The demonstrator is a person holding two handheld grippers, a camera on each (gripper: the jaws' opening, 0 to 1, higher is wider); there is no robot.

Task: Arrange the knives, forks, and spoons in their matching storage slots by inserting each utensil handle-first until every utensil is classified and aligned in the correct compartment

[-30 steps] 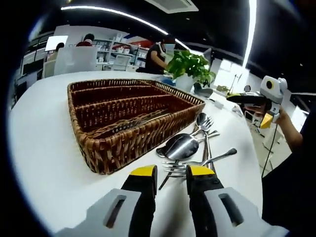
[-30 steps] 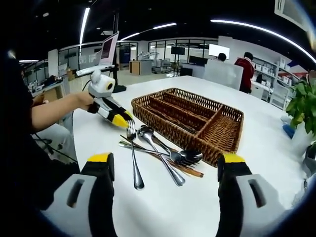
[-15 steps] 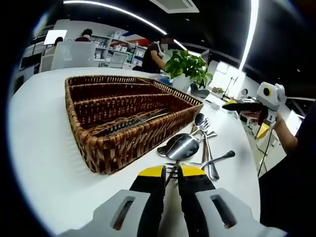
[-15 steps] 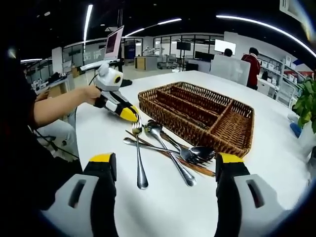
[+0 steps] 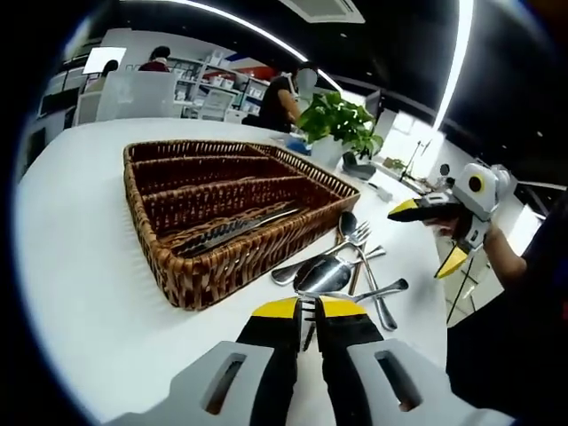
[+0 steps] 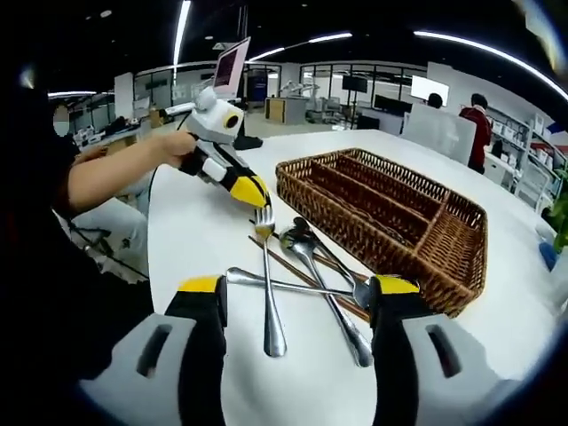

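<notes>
On the white desk (image 5: 80,266), left tongs (image 5: 307,308) pinched on a fork (image 6: 266,275), right tongs (image 6: 297,286) wide, wicker tray (image 5: 213,222) beside loose cutlery.

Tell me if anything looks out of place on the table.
Yes: forks and spoons lie crisscrossed in a loose heap on the table beside the wicker tray instead of in its slots. One piece already lies in a compartment.
</notes>
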